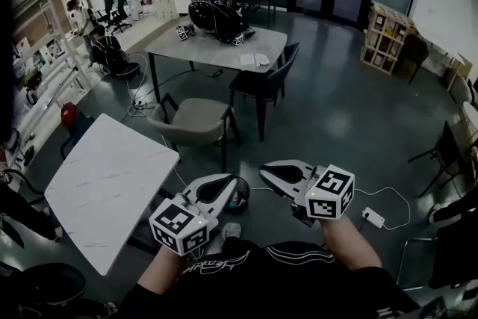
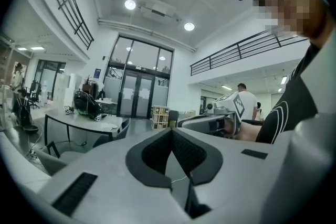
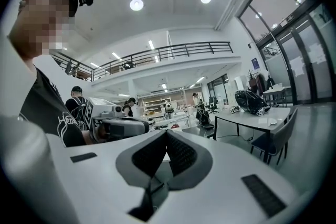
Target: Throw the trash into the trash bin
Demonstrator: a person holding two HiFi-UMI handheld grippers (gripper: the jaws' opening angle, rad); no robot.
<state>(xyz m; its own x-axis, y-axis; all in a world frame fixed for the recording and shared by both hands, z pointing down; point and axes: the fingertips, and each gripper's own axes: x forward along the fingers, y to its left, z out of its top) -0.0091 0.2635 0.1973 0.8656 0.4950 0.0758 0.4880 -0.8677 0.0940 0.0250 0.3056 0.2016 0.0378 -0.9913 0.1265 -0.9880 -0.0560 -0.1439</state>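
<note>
Looking down in the head view, find the left gripper (image 1: pixel 224 181) and the right gripper (image 1: pixel 267 172) side by side, both held about level and pointing away from the body. Read the left gripper's jaws in its own view as clenched pad against pad, with nothing between. Read the same for the right gripper in its own view: shut fully and holding nothing.

For the task's thing, look at the floor: a dark round trash bin (image 1: pixel 240 196), as judged by its shape, showing just beside the left gripper's tip and lower, close to a pale shoe (image 1: pixel 231 230). Partly covered by that gripper, so cannot tell what lies inside. Nearer to the left gripper than to the right, and below both, not ahead of them.

Cannot name the trash with certainty. Perhaps the small white pieces (image 1: pixel 255 60) on the far grey counter (image 1: pixel 205 48), well apart from both grippers, beyond the grey chair (image 1: pixel 196 118). Fits two stages equally: empty jaws after dropping something in the bin, or empty jaws ahead of fetching. Straight down for the bin, far forward for the counter.
</note>
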